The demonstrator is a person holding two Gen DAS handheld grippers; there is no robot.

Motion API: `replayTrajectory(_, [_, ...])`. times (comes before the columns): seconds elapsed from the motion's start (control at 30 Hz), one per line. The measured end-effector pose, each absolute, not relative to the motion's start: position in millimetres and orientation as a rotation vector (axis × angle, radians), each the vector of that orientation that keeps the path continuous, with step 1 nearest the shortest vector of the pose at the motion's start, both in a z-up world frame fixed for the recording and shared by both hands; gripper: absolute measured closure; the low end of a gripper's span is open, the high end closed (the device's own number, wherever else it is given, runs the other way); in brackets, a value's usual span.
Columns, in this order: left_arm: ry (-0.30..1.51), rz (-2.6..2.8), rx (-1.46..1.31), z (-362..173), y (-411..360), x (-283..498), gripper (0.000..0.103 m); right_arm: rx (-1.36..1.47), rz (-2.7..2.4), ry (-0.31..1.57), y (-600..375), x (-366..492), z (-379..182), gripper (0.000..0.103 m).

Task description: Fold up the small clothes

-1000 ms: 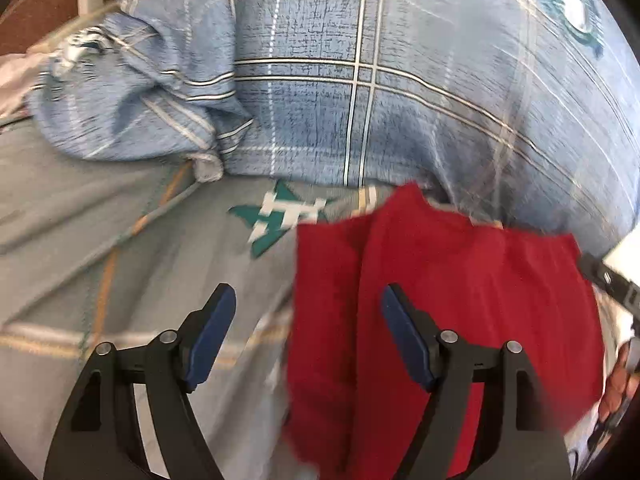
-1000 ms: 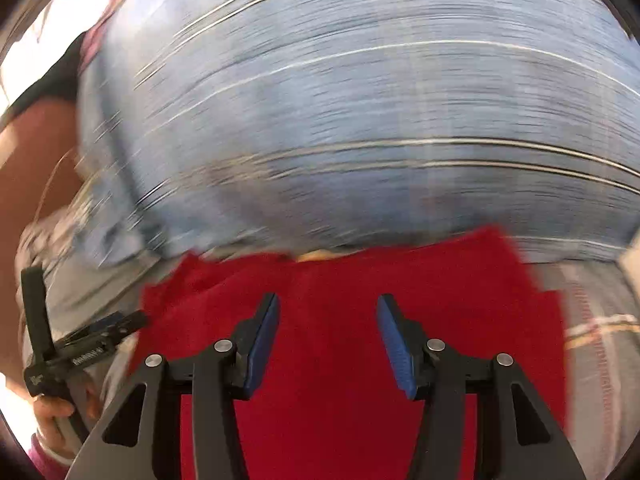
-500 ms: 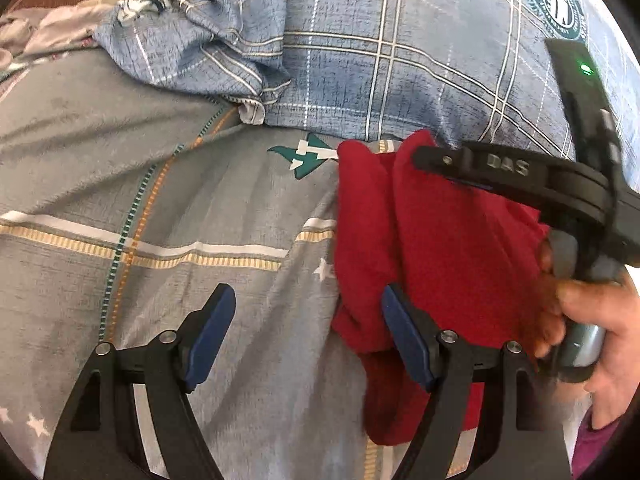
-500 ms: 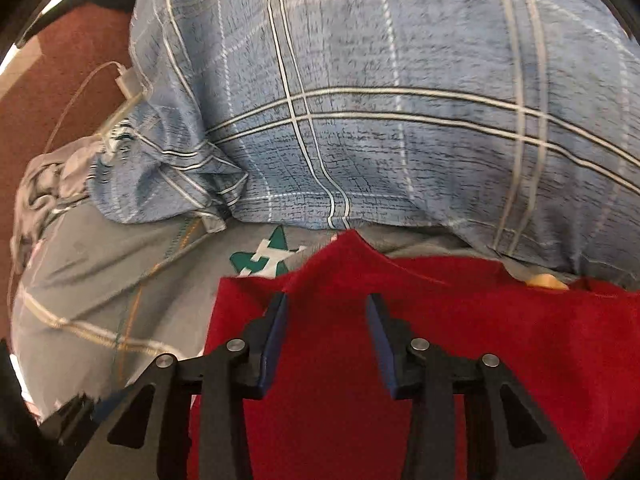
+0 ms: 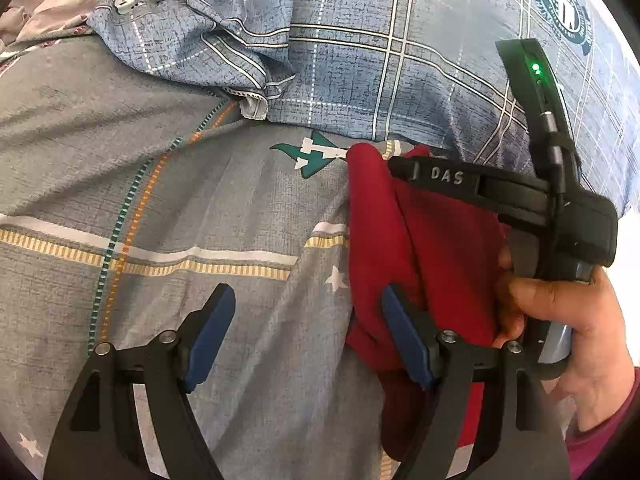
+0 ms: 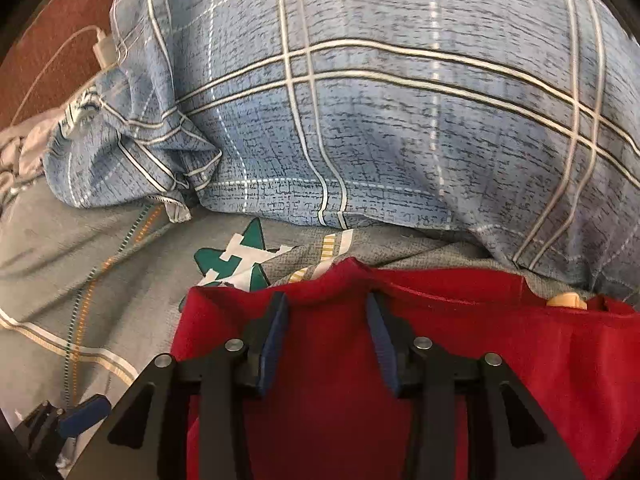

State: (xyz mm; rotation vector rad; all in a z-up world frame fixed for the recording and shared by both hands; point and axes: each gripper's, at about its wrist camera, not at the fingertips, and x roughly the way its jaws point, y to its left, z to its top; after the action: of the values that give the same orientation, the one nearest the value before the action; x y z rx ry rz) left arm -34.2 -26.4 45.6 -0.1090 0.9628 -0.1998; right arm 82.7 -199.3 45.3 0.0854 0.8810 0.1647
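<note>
A small red garment [image 5: 440, 240] lies on the grey patterned bedsheet [image 5: 160, 200]. It also fills the lower part of the right wrist view [image 6: 500, 360]. My right gripper [image 6: 326, 332] sits over its raised top edge with its jaws partly closed around a fold of red cloth. It shows from the side in the left wrist view [image 5: 408, 168]. My left gripper [image 5: 308, 332] is open and empty. Its right finger [image 5: 404, 336] rests over the garment's left edge and its left finger is over bare sheet.
A big blue plaid pillow [image 6: 400, 100] lies right behind the garment. A white charger and cable [image 6: 106, 46] rest at the far left by a brown surface. A crumpled pale cloth [image 5: 40, 20] lies at the upper left.
The right gripper's jaws have narrowed over the red garment's top edge, and the cloth has bunched up between them. The left gripper has stayed open and drawn back a little to the garment's left edge.
</note>
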Motion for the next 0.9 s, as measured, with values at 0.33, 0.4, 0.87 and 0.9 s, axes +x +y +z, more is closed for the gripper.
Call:
replayTrajectory(0.33, [0.951,-0.201,-0.099,49,-24,-39,0.027,0.139,0.223,0.897,-200,50,71,0.040])
replayTrajectory(0.4, [0.949,-0.199,-0.090,49,-25,-39,0.027,0.143,0.226,0.908,-197,50,71,0.039])
replayTrajectory(0.87, [0.981,-0.263,-0.169,50,-17,-33,0.027,0.113,0.206,0.980,-179,65,62,0.030])
replayTrajectory(0.9, [0.980,-0.267,-0.164,51,-18,-34,0.027,0.097,0.209,0.985,-178,64,64,0.028])
